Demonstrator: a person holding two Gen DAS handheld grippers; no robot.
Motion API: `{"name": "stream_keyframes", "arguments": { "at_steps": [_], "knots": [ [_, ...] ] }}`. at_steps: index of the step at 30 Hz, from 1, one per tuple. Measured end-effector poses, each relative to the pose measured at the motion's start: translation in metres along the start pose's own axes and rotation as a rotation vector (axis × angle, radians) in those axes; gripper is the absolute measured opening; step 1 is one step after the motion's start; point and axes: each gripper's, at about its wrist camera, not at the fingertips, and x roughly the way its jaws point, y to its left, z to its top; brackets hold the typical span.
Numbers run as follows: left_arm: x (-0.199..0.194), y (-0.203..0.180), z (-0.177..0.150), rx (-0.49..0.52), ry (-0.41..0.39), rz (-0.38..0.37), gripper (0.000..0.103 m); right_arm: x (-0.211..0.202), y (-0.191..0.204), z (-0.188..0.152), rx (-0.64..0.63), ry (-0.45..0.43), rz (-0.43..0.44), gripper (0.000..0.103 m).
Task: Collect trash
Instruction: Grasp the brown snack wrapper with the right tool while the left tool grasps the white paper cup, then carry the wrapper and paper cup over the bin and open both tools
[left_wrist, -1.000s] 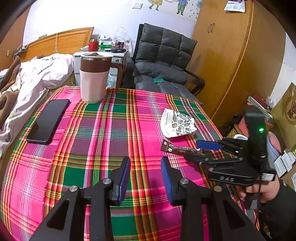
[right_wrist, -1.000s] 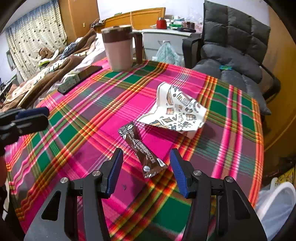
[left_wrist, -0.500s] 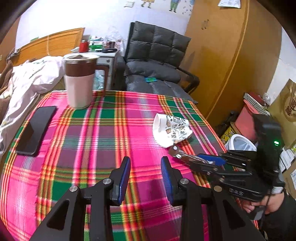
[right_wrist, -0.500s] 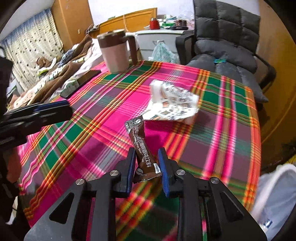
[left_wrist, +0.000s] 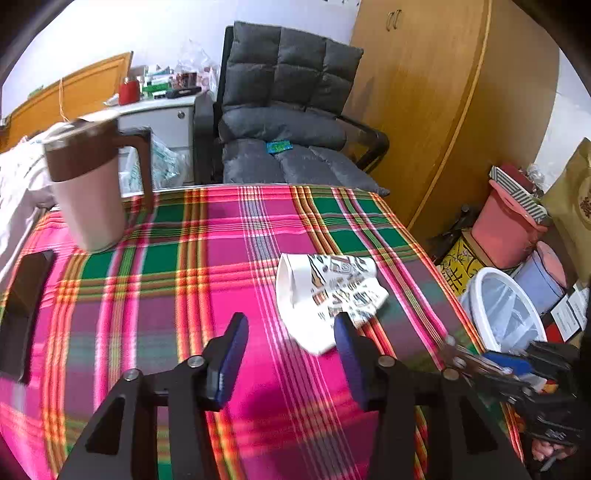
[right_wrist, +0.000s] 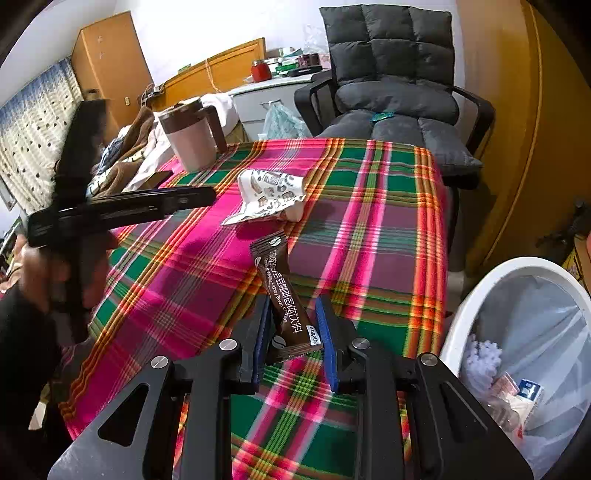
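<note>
A crumpled white patterned paper cup (left_wrist: 328, 291) (right_wrist: 271, 195) lies on the plaid tablecloth (left_wrist: 207, 280). My left gripper (left_wrist: 290, 325) hovers just in front of it with its jaws opening. The cup's near edge reaches between the fingers beside the right pad, and neither pad presses on it. My right gripper (right_wrist: 291, 314) is shut on a brown snack wrapper (right_wrist: 280, 284), which sticks up and forward from the pads above the cloth. In the left wrist view that gripper (left_wrist: 480, 363) is blurred at the table's right edge. A white bin (right_wrist: 517, 332) (left_wrist: 502, 310) with a clear liner stands beside the table.
A pink-and-brown lidded mug (left_wrist: 88, 184) stands at the far left of the table, with a black phone (left_wrist: 22, 306) lying near the left edge. A grey padded chair (left_wrist: 291, 122) is behind the table. Boxes and tubs (left_wrist: 509, 229) crowd the floor by the wardrobe.
My right gripper shut on the brown wrapper, lifted it off the cloth and carried it toward the bin side. My left gripper moved up to the crumpled cup and its jaws widened.
</note>
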Motion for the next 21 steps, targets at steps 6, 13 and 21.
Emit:
{"name": "stream_keyframes", "arguments": {
  "at_steps": [6, 13, 21],
  "knots": [
    [0.035, 0.003, 0.014, 0.024, 0.028, -0.011, 0.053, -0.004, -0.007, 0.0, 0.008, -0.015, 0.003, 0.027],
    [0.064, 0.0, 0.021, 0.049, 0.079, -0.093, 0.059, -0.002, -0.018, -0.001, 0.027, -0.017, 0.002, 0.028],
    [0.054, -0.019, 0.011, 0.063, 0.059, -0.18, 0.057, -0.003, -0.023, -0.003, 0.047, -0.028, 0.0, 0.028]
  ]
}}
